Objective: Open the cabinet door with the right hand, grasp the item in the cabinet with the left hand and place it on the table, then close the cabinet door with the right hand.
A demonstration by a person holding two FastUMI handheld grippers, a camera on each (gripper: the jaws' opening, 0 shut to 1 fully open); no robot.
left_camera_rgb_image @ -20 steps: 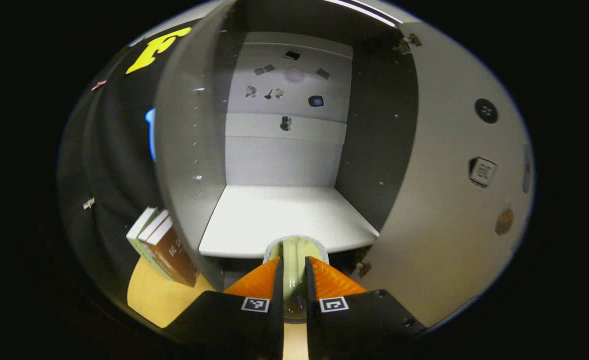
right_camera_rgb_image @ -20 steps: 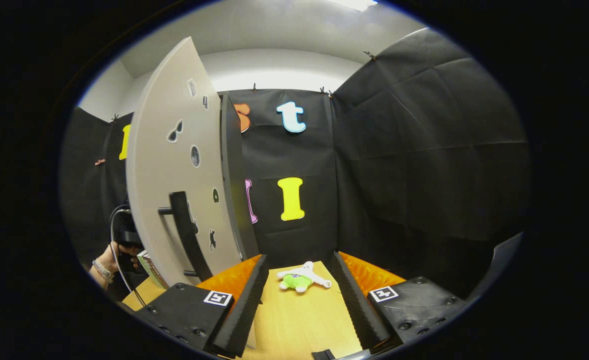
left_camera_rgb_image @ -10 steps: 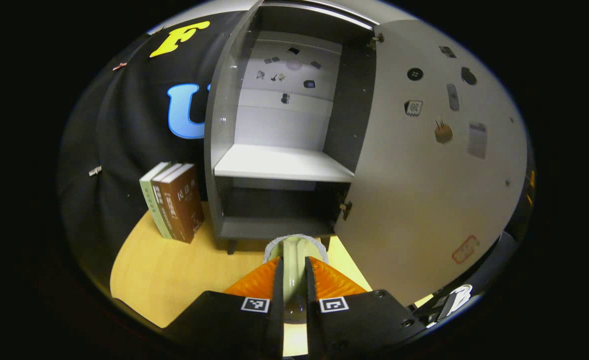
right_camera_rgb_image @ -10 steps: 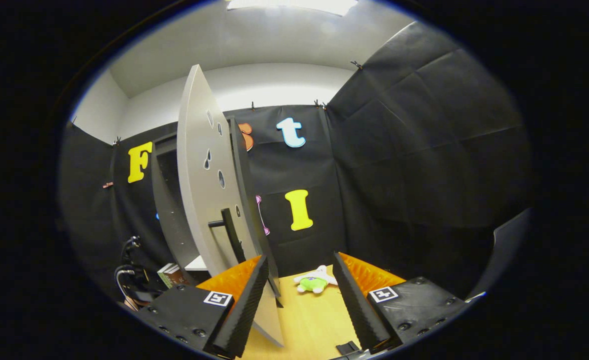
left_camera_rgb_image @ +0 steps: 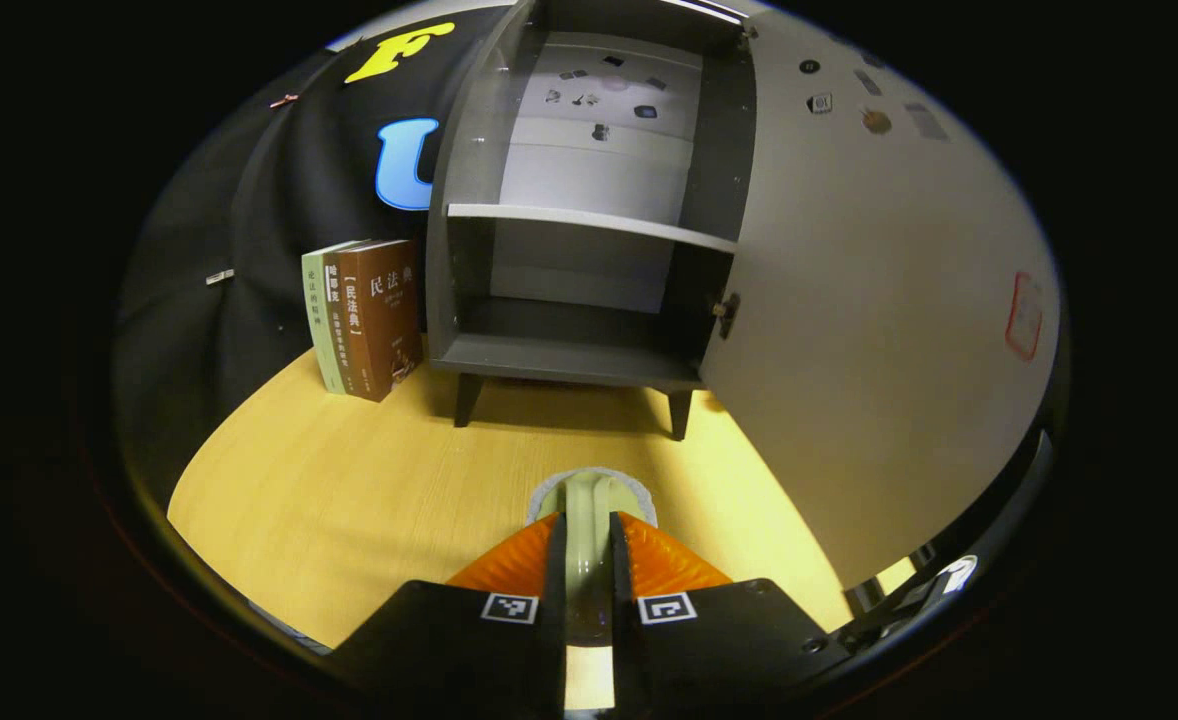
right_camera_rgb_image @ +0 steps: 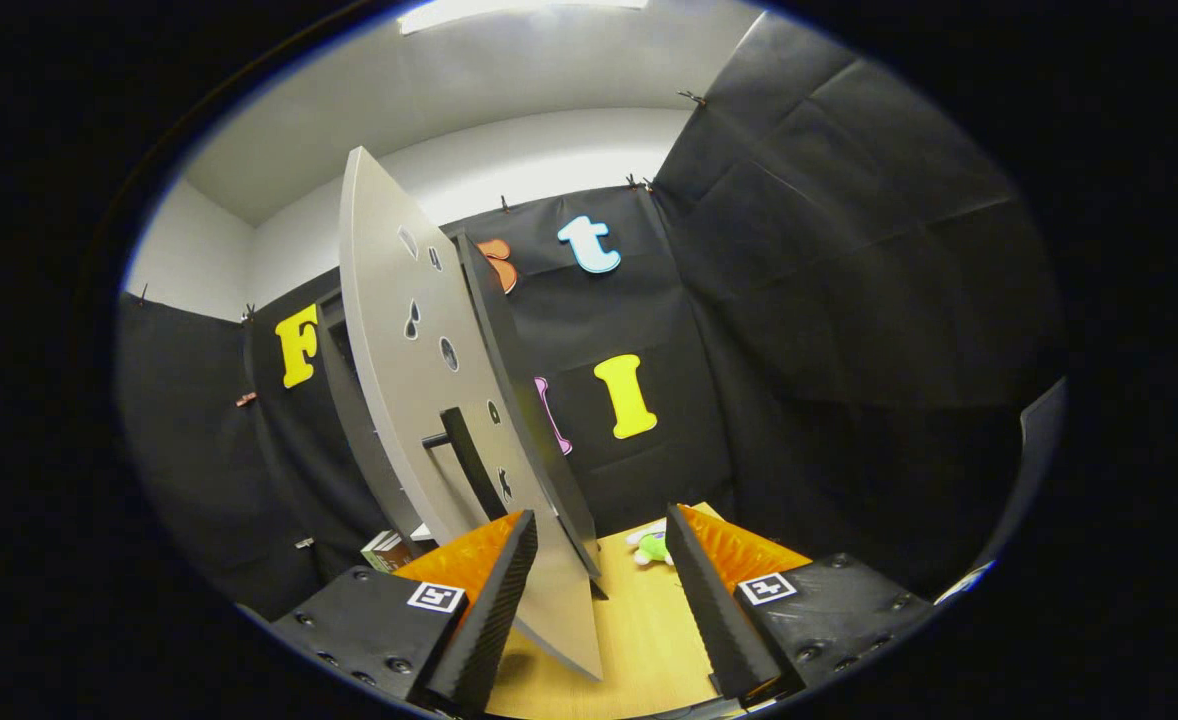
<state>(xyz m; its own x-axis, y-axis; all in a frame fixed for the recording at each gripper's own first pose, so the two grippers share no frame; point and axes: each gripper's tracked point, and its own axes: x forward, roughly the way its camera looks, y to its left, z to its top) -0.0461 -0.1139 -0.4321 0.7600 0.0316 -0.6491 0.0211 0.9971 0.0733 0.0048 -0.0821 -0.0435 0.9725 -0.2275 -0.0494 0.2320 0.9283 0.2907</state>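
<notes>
The grey cabinet [left_camera_rgb_image: 569,345] stands on the wooden table [left_camera_rgb_image: 369,490], and its door [left_camera_rgb_image: 879,330] is swung wide open to the right. Its white shelf [left_camera_rgb_image: 589,218] and bottom compartment are bare. My left gripper [left_camera_rgb_image: 589,560] is shut on a pale green item with a white rim [left_camera_rgb_image: 589,500], held low over the table in front of the cabinet. In the right gripper view the door [right_camera_rgb_image: 419,400] shows nearly edge-on, with its dark bar handle [right_camera_rgb_image: 469,465] just left of my right gripper [right_camera_rgb_image: 599,570]. That gripper is open, nothing between its fingers.
Several upright books [left_camera_rgb_image: 364,315] stand left of the cabinet, also seen as books [right_camera_rgb_image: 386,550] past the door. A green and white plush toy [right_camera_rgb_image: 652,545] lies on the table [right_camera_rgb_image: 639,640] beyond the right gripper. Black cloth walls close the booth.
My left gripper has drawn back out of the cabinet and sunk towards the table, the green item still in it. The right gripper view has shifted slightly; the door stays open.
</notes>
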